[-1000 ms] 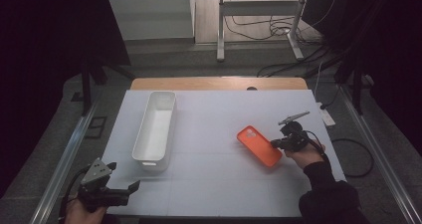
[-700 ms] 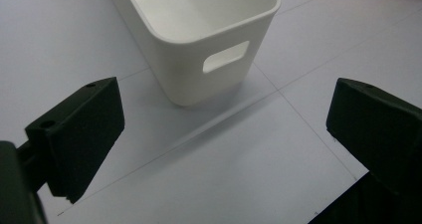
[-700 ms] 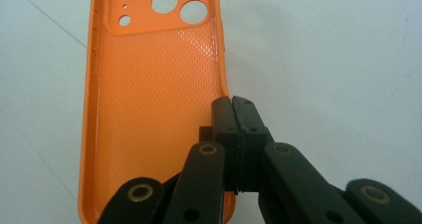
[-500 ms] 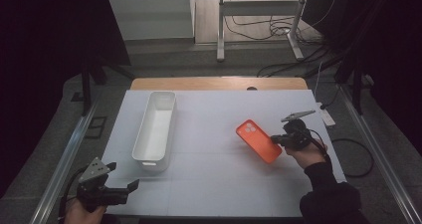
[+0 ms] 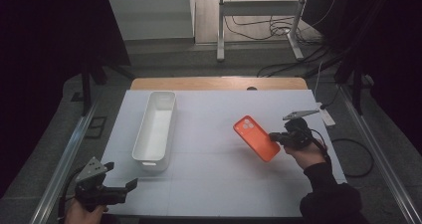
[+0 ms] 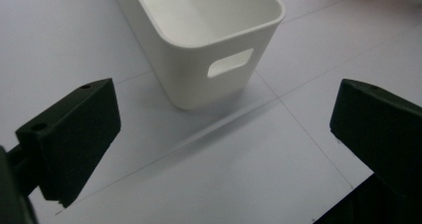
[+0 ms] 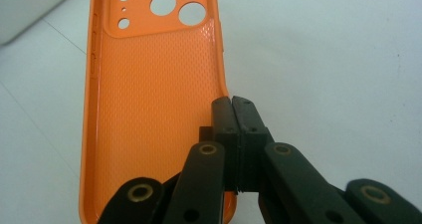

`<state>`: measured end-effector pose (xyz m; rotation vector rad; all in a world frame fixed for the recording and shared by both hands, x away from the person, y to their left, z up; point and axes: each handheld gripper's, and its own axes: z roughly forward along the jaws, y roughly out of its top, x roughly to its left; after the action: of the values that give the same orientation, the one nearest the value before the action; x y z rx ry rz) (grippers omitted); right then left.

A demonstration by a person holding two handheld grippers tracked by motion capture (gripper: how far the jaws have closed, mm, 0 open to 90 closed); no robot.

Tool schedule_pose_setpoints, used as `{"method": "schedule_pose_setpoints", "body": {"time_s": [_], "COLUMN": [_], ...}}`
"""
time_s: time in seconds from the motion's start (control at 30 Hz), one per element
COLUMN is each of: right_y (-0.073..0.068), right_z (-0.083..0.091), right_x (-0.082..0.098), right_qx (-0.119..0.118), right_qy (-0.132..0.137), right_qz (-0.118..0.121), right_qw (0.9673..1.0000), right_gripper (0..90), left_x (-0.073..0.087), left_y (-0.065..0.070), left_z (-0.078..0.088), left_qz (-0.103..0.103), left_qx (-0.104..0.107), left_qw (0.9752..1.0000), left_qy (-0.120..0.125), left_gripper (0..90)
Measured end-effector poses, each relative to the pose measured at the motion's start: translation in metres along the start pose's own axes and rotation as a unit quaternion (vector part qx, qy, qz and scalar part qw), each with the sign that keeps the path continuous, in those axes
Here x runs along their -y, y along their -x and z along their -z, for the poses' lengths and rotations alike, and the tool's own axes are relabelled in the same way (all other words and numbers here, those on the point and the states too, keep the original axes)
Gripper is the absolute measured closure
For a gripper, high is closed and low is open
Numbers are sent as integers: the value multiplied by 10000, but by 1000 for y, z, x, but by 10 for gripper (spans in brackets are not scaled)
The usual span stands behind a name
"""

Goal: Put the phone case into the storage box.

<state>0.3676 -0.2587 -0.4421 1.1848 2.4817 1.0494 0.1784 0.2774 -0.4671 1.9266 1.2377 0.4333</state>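
so the right hand-held gripper is clamped on the orange phone case's side wall just above the counter, white bin well off to its left, nearer the open left hand-held gripper.

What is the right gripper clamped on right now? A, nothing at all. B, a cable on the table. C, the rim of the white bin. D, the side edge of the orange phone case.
D: in the right gripper view the right gripper has its jaws pressed together on the side wall of the orange phone case.
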Motion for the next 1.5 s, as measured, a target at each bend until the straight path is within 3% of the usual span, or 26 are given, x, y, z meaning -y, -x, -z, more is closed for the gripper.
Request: {"method": "schedule_pose_setpoints", "body": {"time_s": [0.33,0.5,0.87,1.17,1.5], "right_y": [-8,-10,-18,-25,-30], "right_z": [6,9,13,15,17], "right_x": [-4,-6,-8,-10,-12], "right_qx": [-96,-88,-44,-35,-39], "right_qy": [234,309,482,590,699], "right_qz": [8,-13,60,131,196], "right_qw": [9997,9995,9988,9982,9974], "right_gripper": [888,888,888,888,888], "left_x": [-2,-5,-24,-47,-67], "left_y": [3,2,7,14,26], "left_z": [-2,-3,-10,-23,-38], "left_qz": [-107,49,-43,-77,-286], "left_qx": [-55,282,459,829,963], "left_qw": [9999,9995,9989,9965,9949], "left_qy": [-95,-145,-117,-58,-92], "left_gripper": [9,10,2,1,1]}}
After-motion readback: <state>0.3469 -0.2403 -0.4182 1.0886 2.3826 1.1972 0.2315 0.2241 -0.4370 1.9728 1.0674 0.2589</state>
